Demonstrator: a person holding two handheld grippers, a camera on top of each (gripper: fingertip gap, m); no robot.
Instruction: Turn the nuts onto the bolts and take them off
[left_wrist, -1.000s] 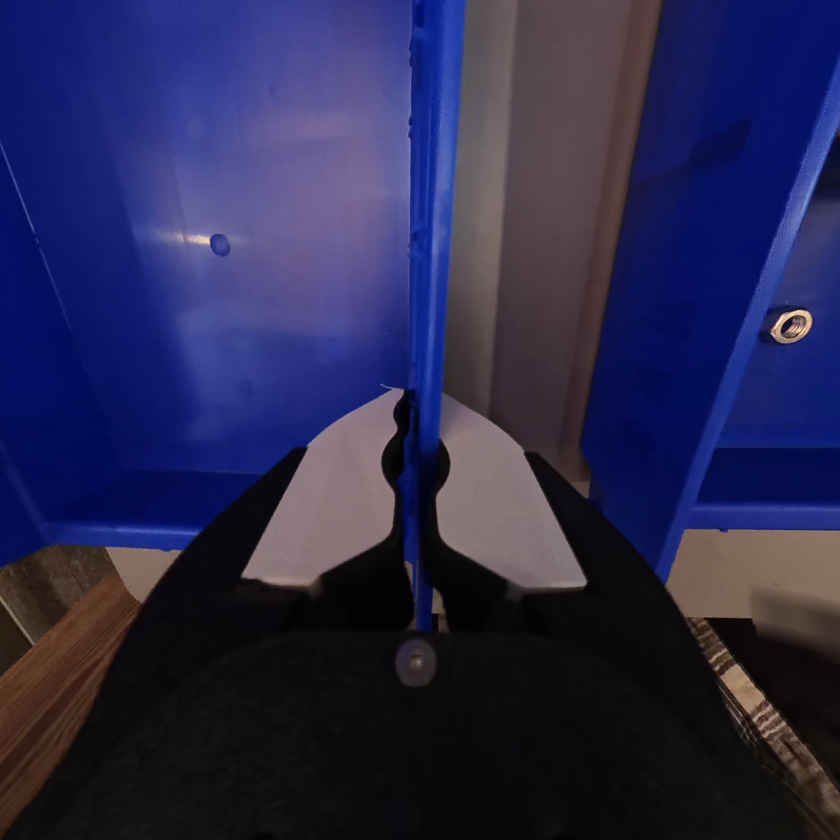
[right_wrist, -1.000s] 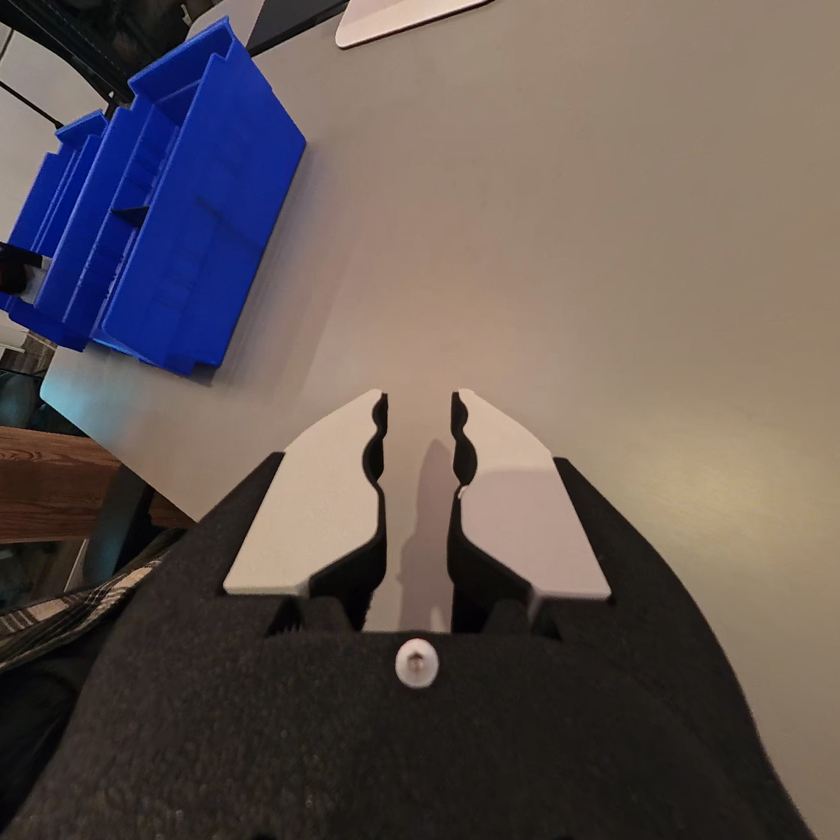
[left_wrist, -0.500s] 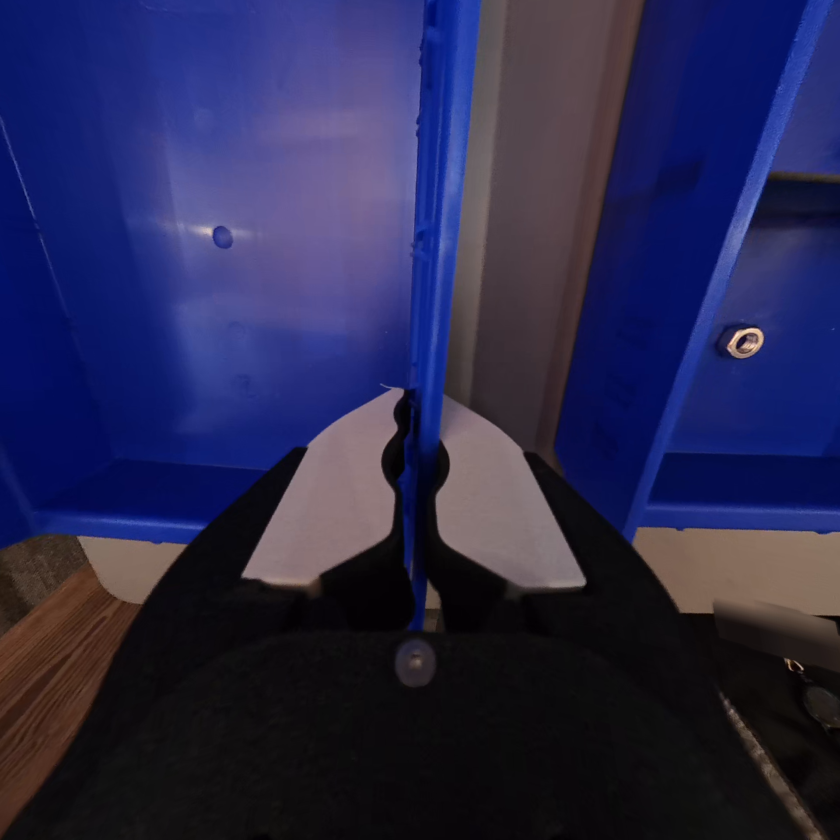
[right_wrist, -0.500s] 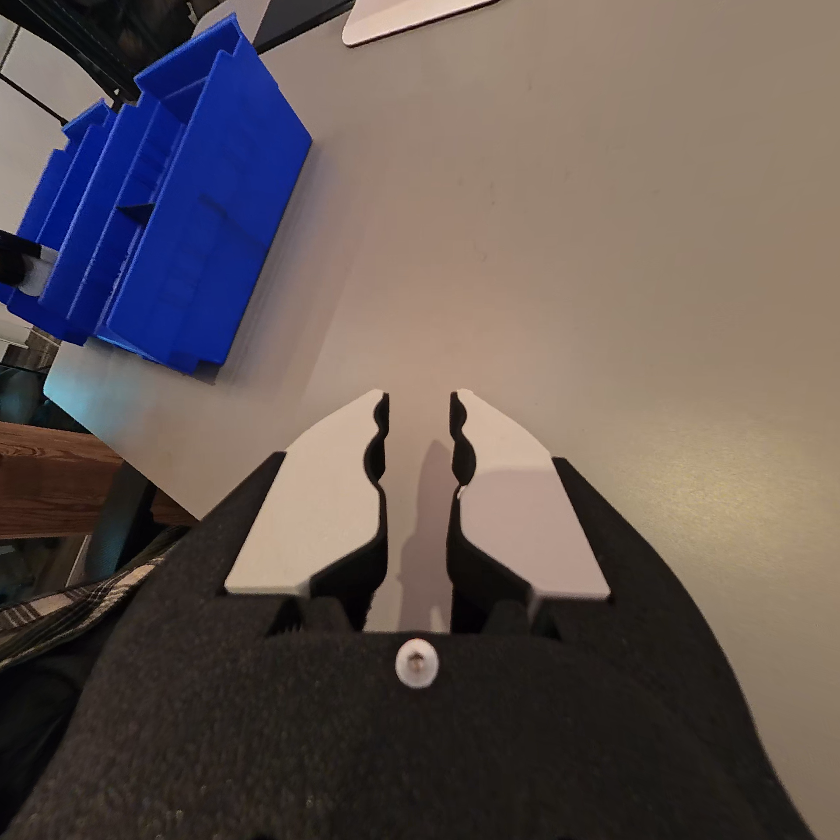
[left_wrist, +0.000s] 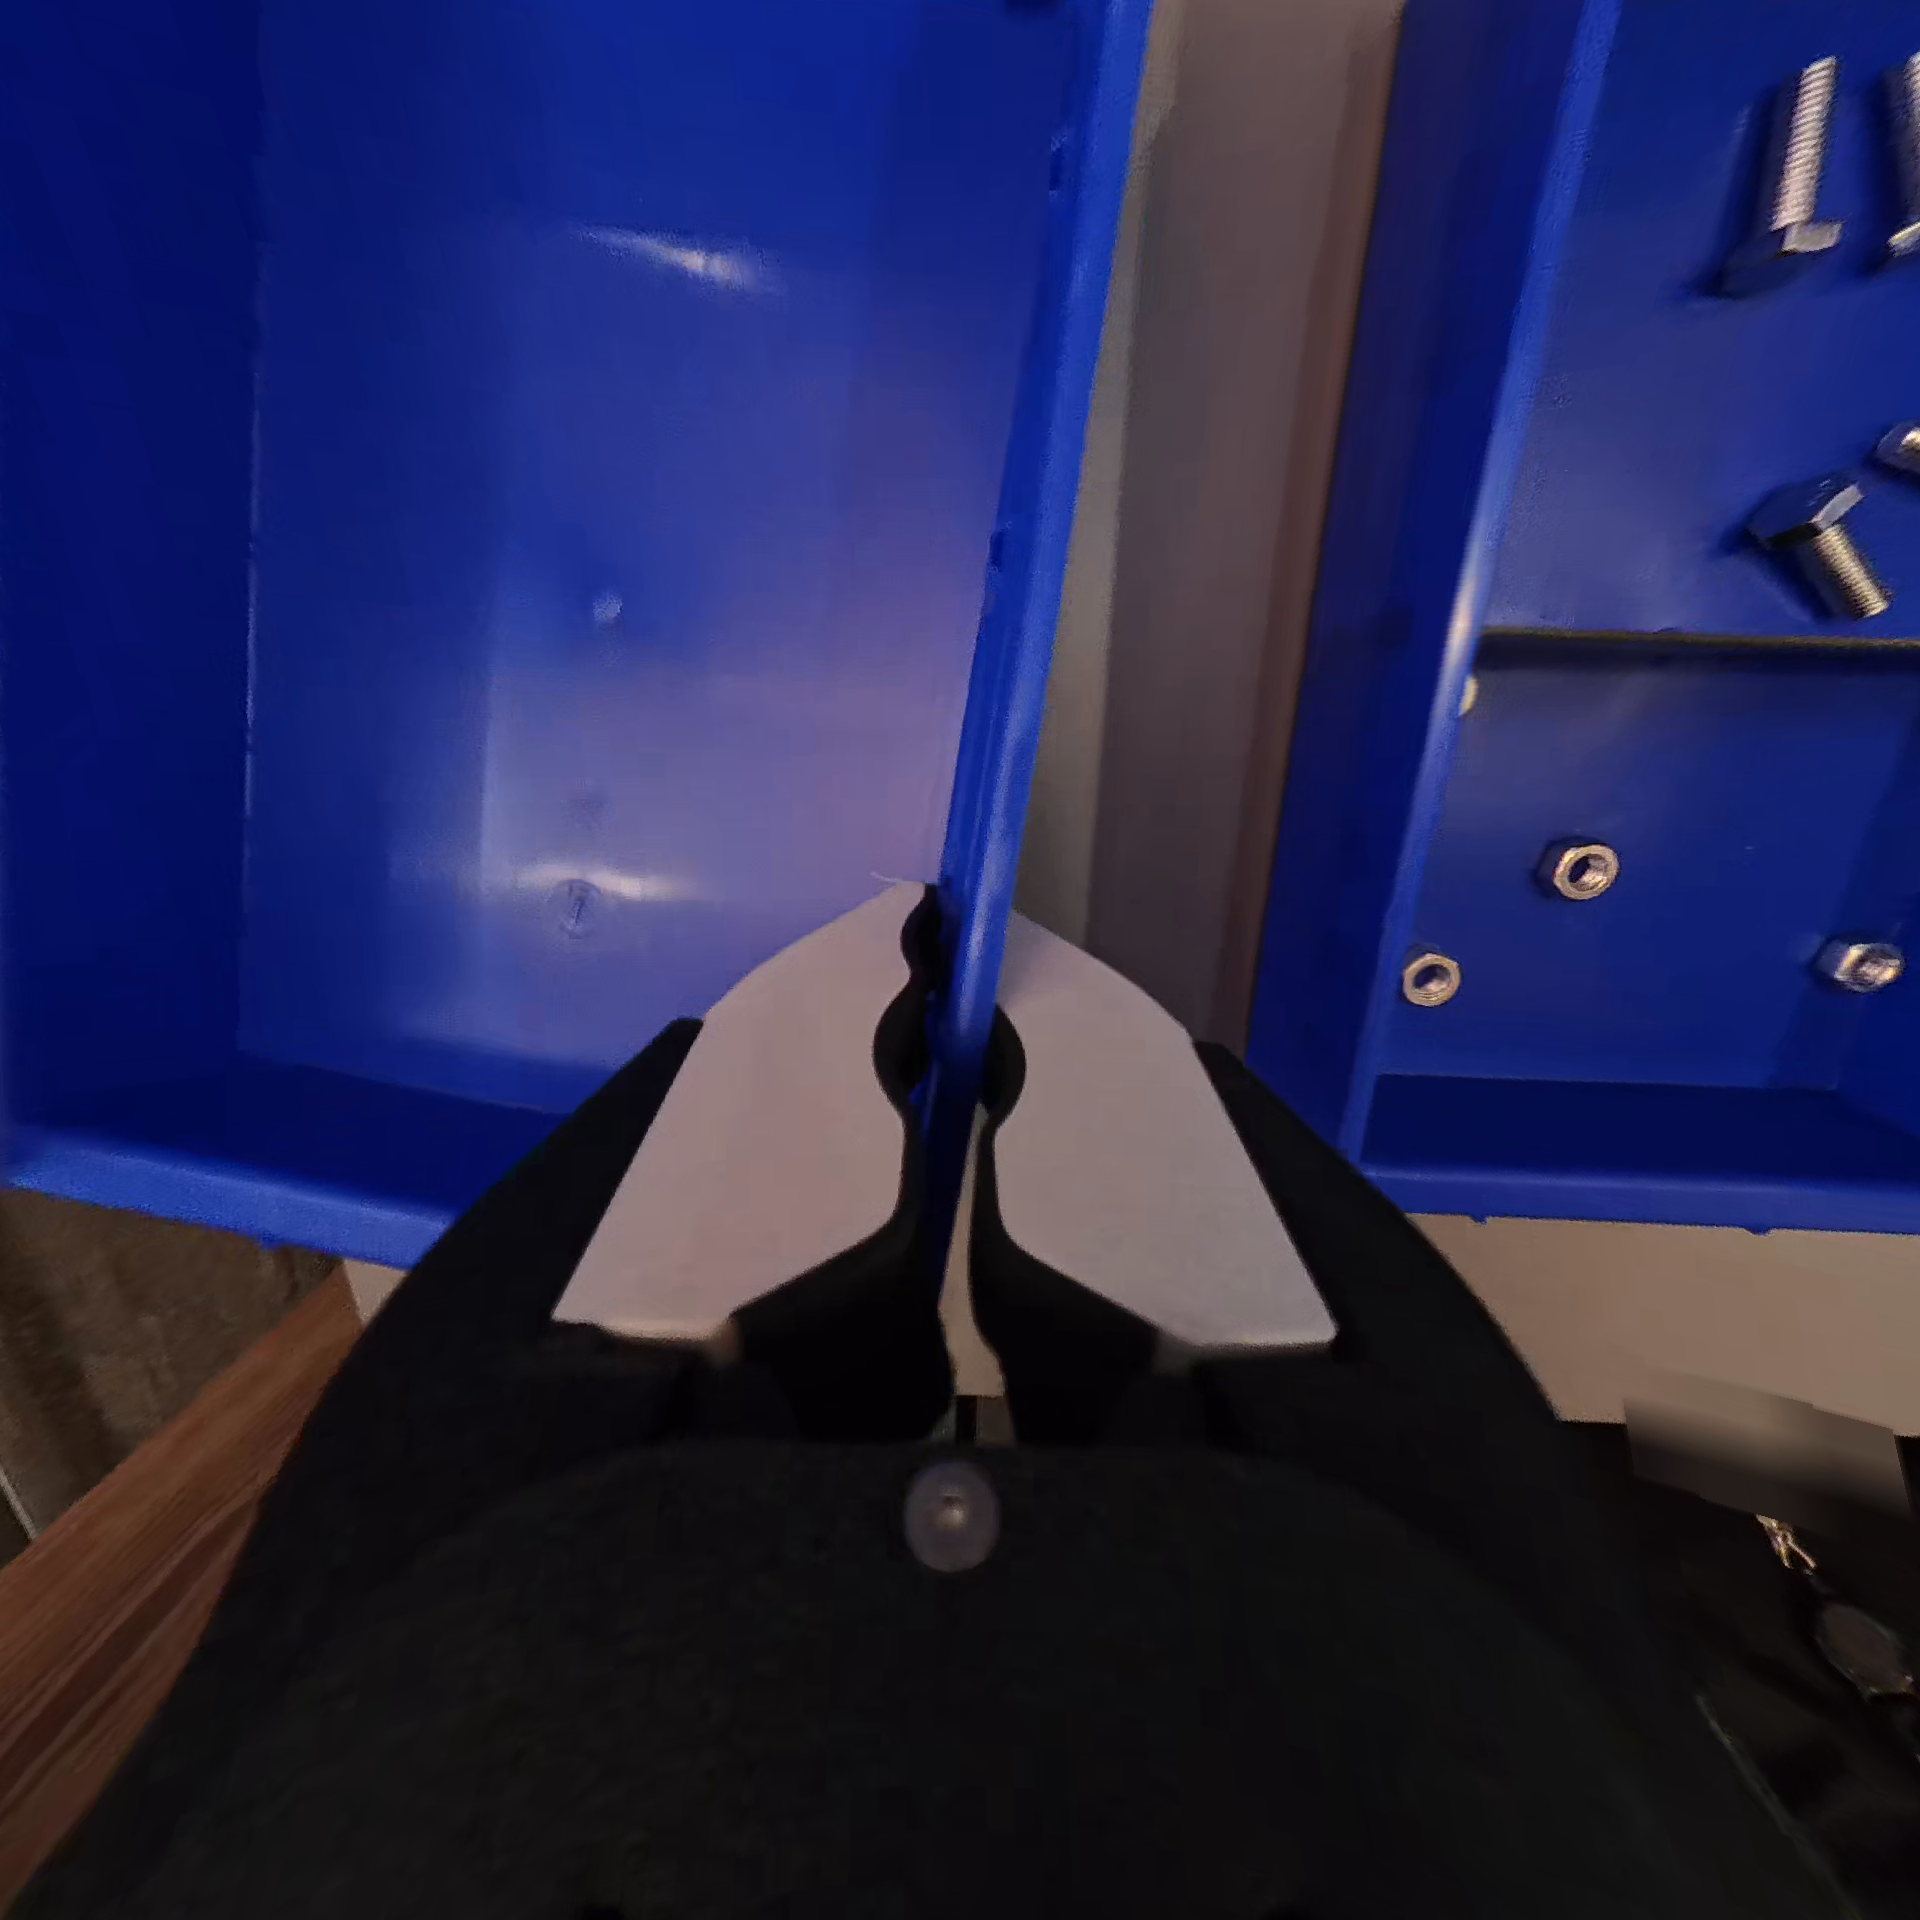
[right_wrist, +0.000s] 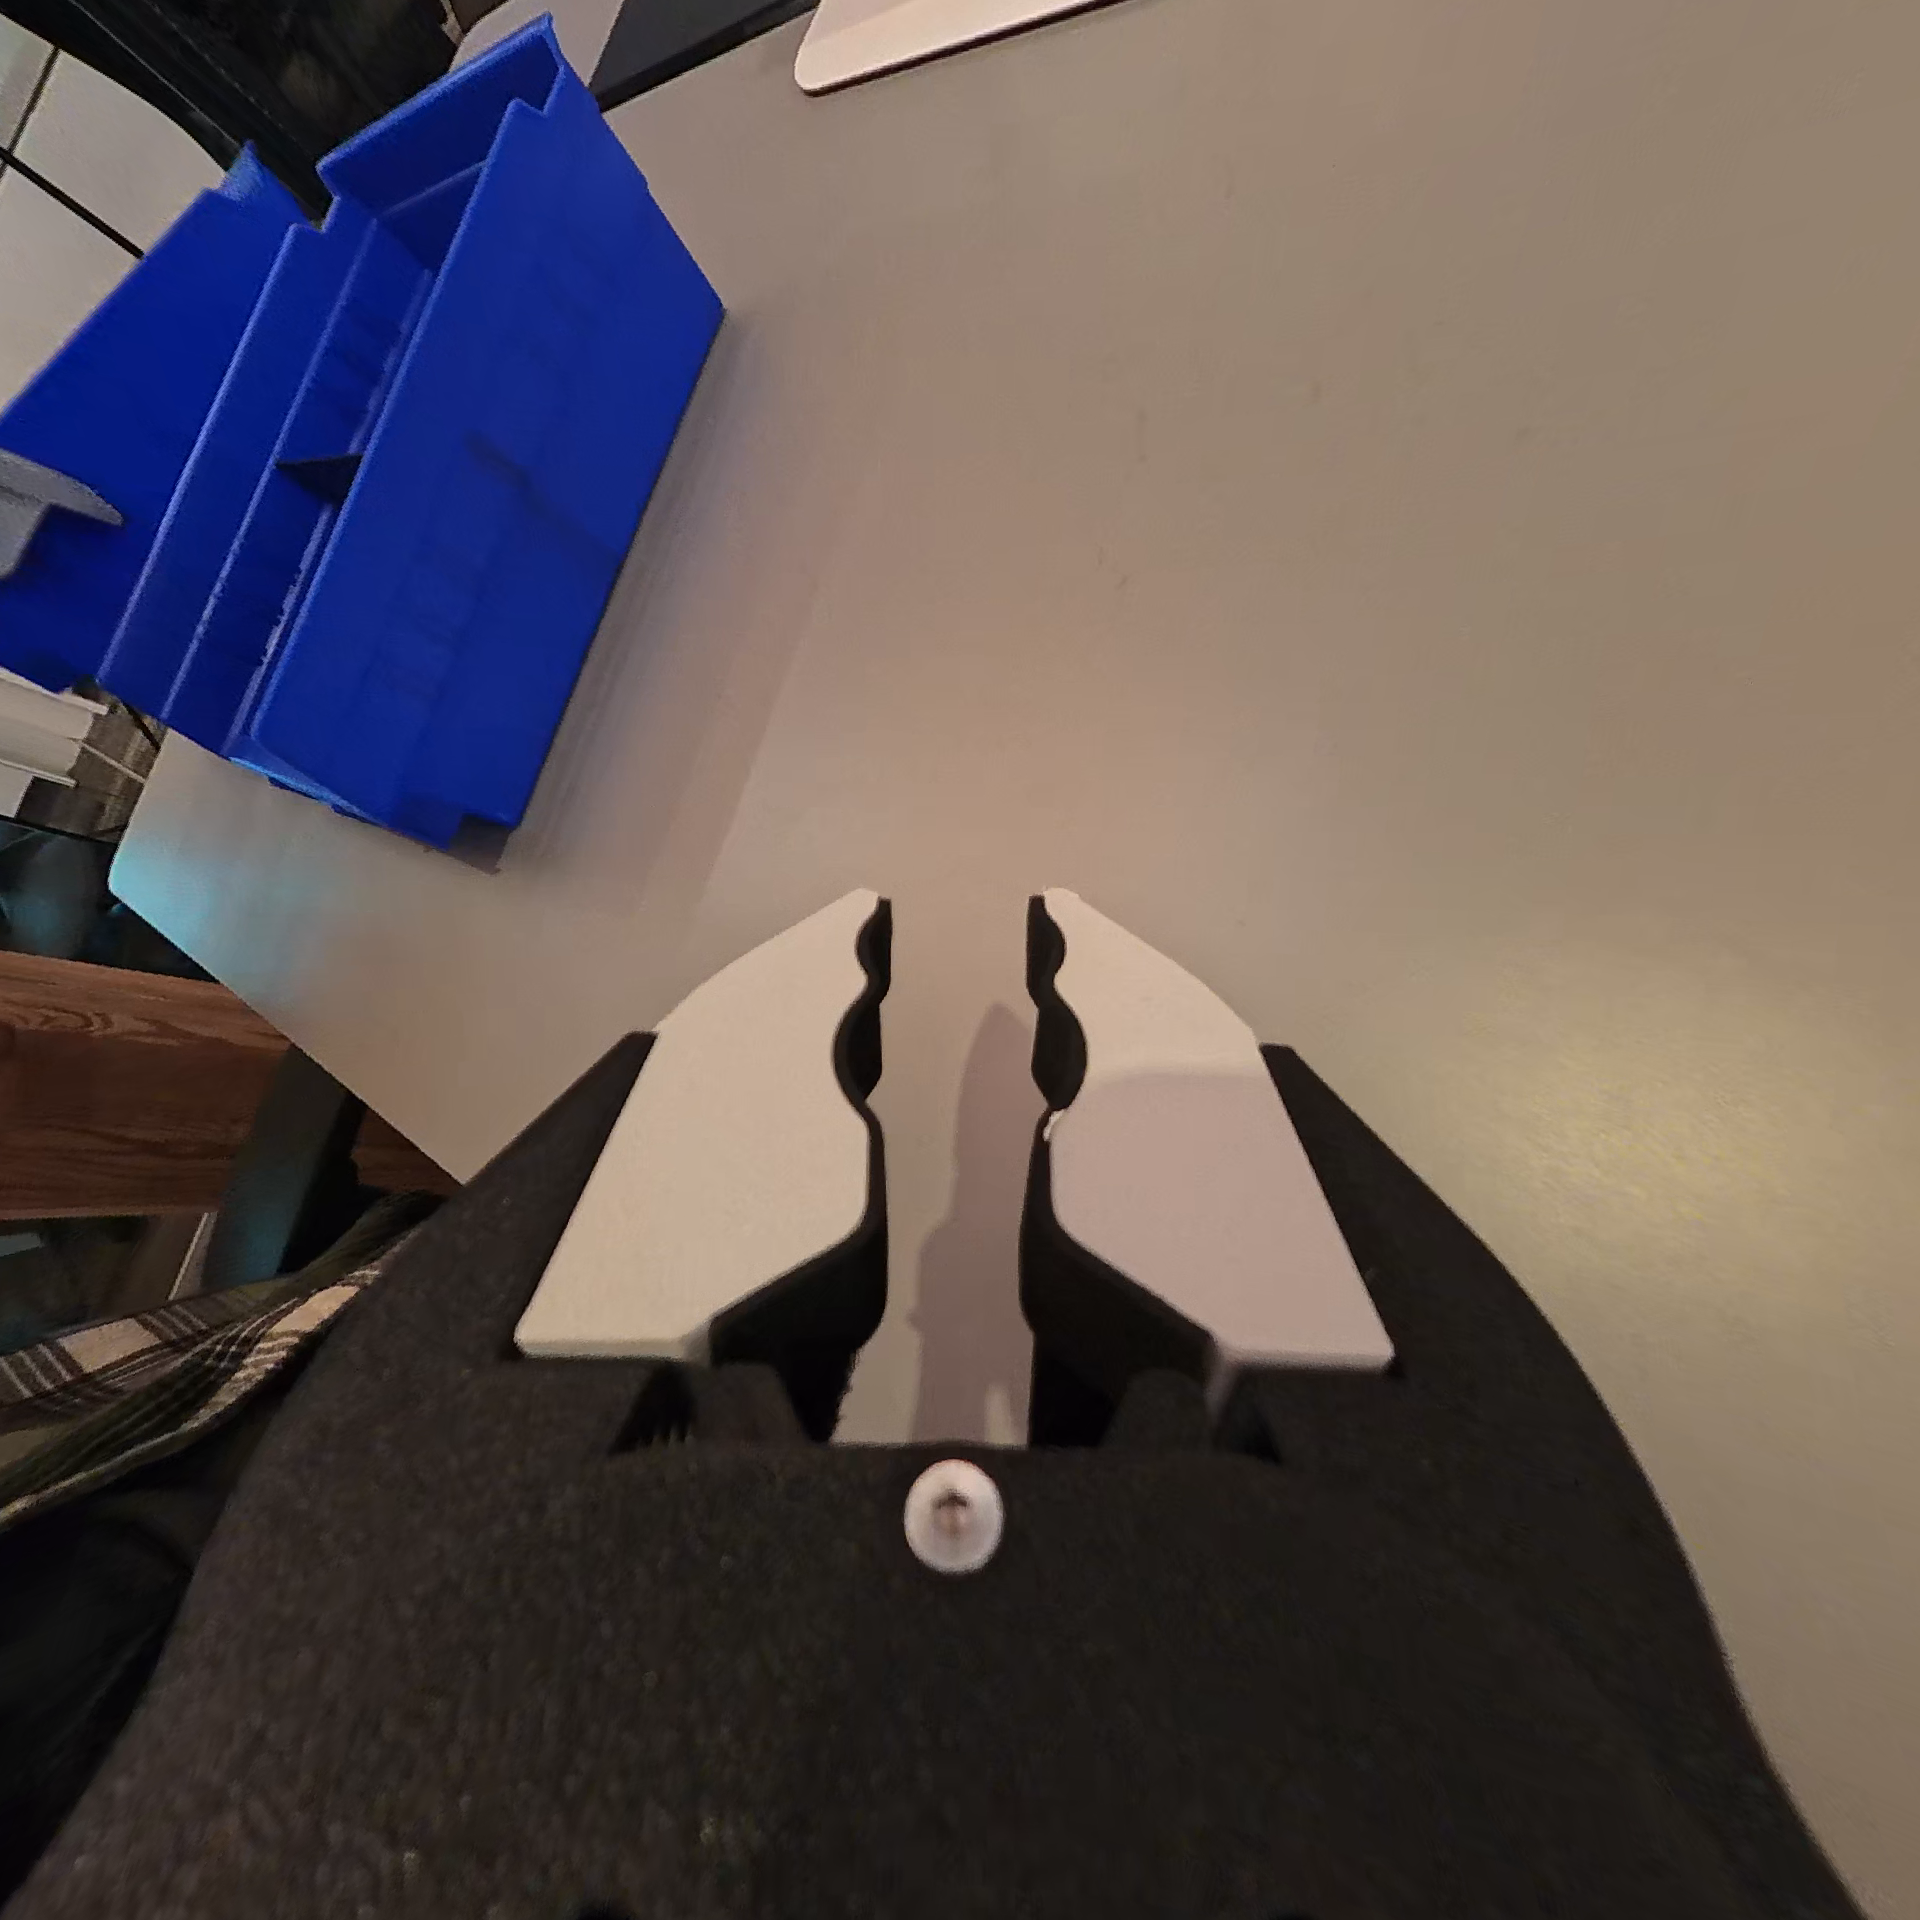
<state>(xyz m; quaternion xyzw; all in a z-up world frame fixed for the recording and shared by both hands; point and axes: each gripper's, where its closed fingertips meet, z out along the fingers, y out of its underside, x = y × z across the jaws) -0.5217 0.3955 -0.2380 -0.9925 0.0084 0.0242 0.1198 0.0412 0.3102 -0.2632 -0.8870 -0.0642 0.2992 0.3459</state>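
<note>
My left gripper (left_wrist: 961, 914) is shut on the right side wall (left_wrist: 1023, 582) of an empty blue bin (left_wrist: 499, 540). Beside it, a second blue bin (left_wrist: 1455, 582) has a divider: three steel nuts (left_wrist: 1577, 869) lie in its near compartment and several steel bolts (left_wrist: 1813, 556) in the far one. My right gripper (right_wrist: 958, 914) is open and empty, low over the bare grey table (right_wrist: 1299, 520). Both blue bins (right_wrist: 416, 540) show at the upper left of the right wrist view, with the left gripper (right_wrist: 42, 509) at the frame's left edge.
The table's near edge runs just below the bins (left_wrist: 1662, 1320), with wood flooring (left_wrist: 156, 1507) beyond it. A flat white object (right_wrist: 935, 42) lies at the table's far end. A plaid sleeve (right_wrist: 187, 1351) is at the lower left. My hands' fingertips stand some 55 cm from each other.
The left gripper has moved with the empty bin, still clamped on its wall. More of the second bin has come into sight, with more nuts and the bolts. The right gripper has barely moved.
</note>
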